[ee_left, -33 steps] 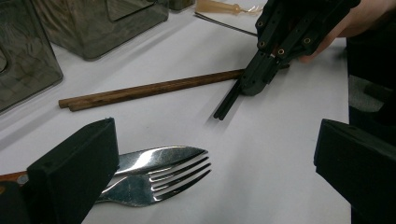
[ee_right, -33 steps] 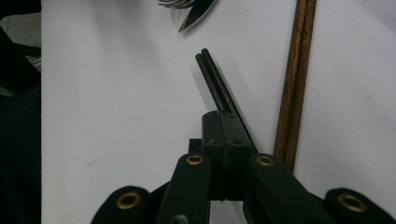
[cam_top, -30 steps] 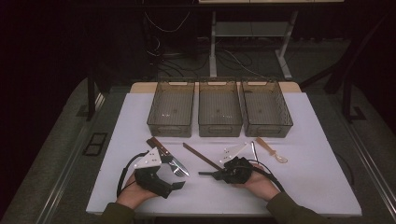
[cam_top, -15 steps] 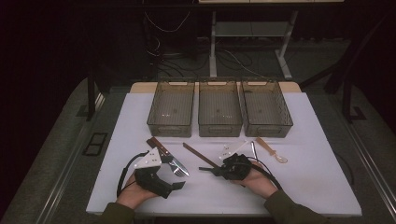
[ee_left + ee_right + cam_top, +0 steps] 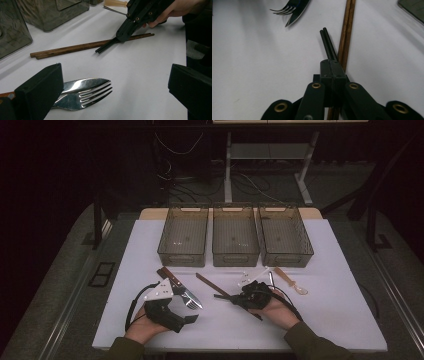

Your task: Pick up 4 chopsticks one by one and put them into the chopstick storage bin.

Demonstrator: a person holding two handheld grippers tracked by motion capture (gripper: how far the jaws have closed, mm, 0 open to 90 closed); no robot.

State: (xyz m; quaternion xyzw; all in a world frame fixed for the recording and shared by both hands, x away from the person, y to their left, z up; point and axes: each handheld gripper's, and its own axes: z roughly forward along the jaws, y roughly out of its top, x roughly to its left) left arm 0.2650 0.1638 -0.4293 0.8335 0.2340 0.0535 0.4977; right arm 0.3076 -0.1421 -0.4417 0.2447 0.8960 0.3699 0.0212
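High view: your right gripper [image 5: 231, 298] sits near-centre on white table [image 5: 340, 320], jaws pressed together, clamped on black chopsticks [image 5: 221, 296]. Black chopsticks' free ends point left, long axis running left-right and crossing brown chopsticks [image 5: 210, 284], which lie diagonally from far-left to near-right. Right gripper view: black pair [image 5: 328, 45] juts straight out past jaws, brown pair [image 5: 347, 32] just beside. Your left gripper [image 5: 192, 312] rests near-left, jaws wide apart, holding nothing; fork [image 5: 85, 96] and knife [image 5: 85, 83] lie just ahead, tips pointing right.
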